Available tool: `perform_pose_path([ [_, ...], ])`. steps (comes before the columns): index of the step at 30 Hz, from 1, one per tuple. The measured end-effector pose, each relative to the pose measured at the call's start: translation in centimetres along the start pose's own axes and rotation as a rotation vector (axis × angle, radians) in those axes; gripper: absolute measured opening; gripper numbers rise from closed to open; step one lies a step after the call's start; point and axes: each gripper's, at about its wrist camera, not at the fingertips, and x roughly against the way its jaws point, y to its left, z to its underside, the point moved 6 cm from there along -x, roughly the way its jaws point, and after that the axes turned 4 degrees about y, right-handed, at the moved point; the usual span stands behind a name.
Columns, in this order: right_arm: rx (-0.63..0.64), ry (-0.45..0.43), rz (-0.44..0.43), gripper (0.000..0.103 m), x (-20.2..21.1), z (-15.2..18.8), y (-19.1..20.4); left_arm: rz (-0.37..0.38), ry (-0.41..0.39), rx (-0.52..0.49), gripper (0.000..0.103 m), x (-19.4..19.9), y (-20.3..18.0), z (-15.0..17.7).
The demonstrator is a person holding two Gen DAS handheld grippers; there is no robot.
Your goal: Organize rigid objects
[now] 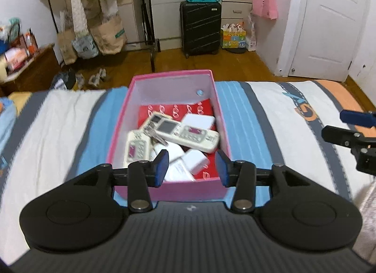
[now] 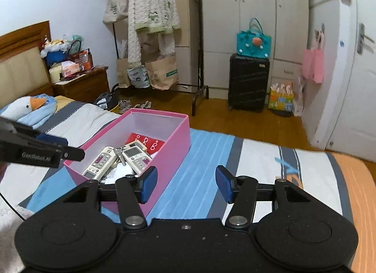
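Note:
A pink box (image 1: 224, 129) (image 2: 175, 142) sits on the striped bed. Inside lie two cream remote controls (image 1: 188, 135) (image 2: 99, 162), a set of keys (image 1: 156, 136) (image 2: 119, 154), white chargers (image 1: 195, 161) and a red card (image 1: 164, 111) (image 2: 150, 142). My left gripper (image 1: 192, 167) is open and empty, just above the box's near end. It shows in the right wrist view (image 2: 50, 148) at the left. My right gripper (image 2: 185, 183) is open and empty, over the bed right of the box. It shows at the left wrist view's right edge (image 1: 352, 129).
The striped bedspread (image 1: 282, 118) (image 2: 258, 167) spreads around the box. A plush duck (image 2: 28, 108) lies near the headboard. Beyond the bed edge stand a black suitcase (image 1: 201, 28) (image 2: 249, 81), a clothes rack (image 2: 155, 33), a nightstand (image 2: 82, 85) and a white door (image 1: 329, 21).

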Motion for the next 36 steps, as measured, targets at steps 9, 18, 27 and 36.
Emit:
perform_pose_path([
  [9,-0.03,0.01,0.027,0.07,1.1,2.1,-0.9,-0.001,0.019,0.058,0.055,0.5,-2.2,3.2],
  [18,-0.063,-0.006,0.053,0.094,2.3,3.7,-0.9,-0.027,0.099,0.122,0.06,-0.8,-2.1,5.6],
  [27,-0.1,0.001,0.133,0.099,2.8,4.6,-0.8,-0.076,0.065,0.066,0.085,0.4,-3.1,6.2],
  [36,-0.114,0.023,0.121,0.099,3.1,5.3,-0.7,-0.143,0.096,0.075,0.102,0.4,-4.2,6.4],
])
